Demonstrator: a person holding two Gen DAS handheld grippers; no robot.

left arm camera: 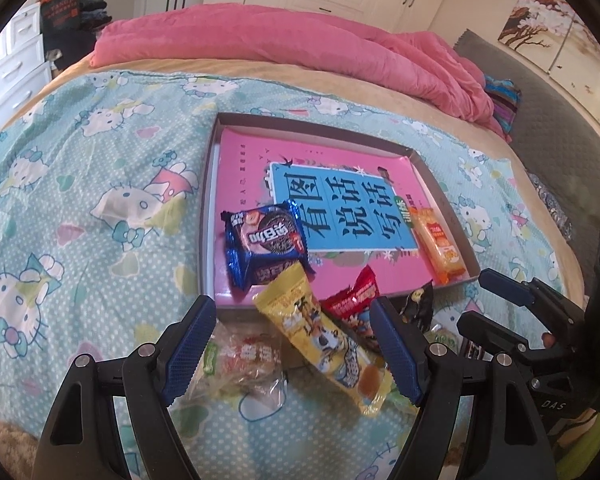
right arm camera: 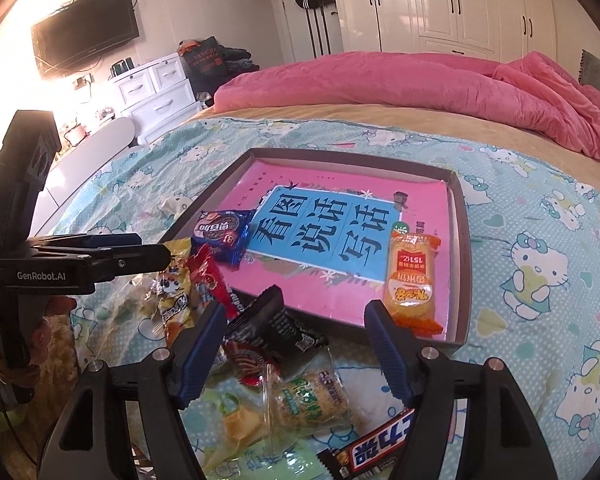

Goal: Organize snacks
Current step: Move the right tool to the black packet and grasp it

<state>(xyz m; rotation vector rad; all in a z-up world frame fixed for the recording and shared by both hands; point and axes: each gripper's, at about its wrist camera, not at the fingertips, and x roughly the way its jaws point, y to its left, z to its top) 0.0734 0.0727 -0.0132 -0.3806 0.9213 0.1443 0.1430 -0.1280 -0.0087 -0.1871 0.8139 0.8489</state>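
A shallow box [left arm camera: 216, 148] [right arm camera: 458, 264] with a pink book inside lies on the bed. In it lie a blue Oreo pack [left arm camera: 266, 246] [right arm camera: 220, 236] and an orange cracker pack [left arm camera: 440, 246] [right arm camera: 410, 284]. My left gripper [left arm camera: 292, 344] is open and empty over a yellow snack pack [left arm camera: 320, 336] [right arm camera: 176, 280], beside a red pack [left arm camera: 352, 304] [right arm camera: 210, 280] and a clear candy bag [left arm camera: 244, 364]. My right gripper [right arm camera: 296, 348] is open and empty over a black pack [right arm camera: 276, 320], a green-labelled cracker pack [right arm camera: 308, 404] and a Snickers bar [right arm camera: 376, 448]. It also shows in the left wrist view [left arm camera: 500, 304].
The bed has a Hello Kitty sheet [left arm camera: 80, 200] [right arm camera: 540, 280] and a pink quilt [left arm camera: 280, 44] [right arm camera: 420, 84] at the far side. White drawers [right arm camera: 156, 88] and a wall TV [right arm camera: 86, 36] stand to the left, wardrobes [right arm camera: 440, 4] behind.
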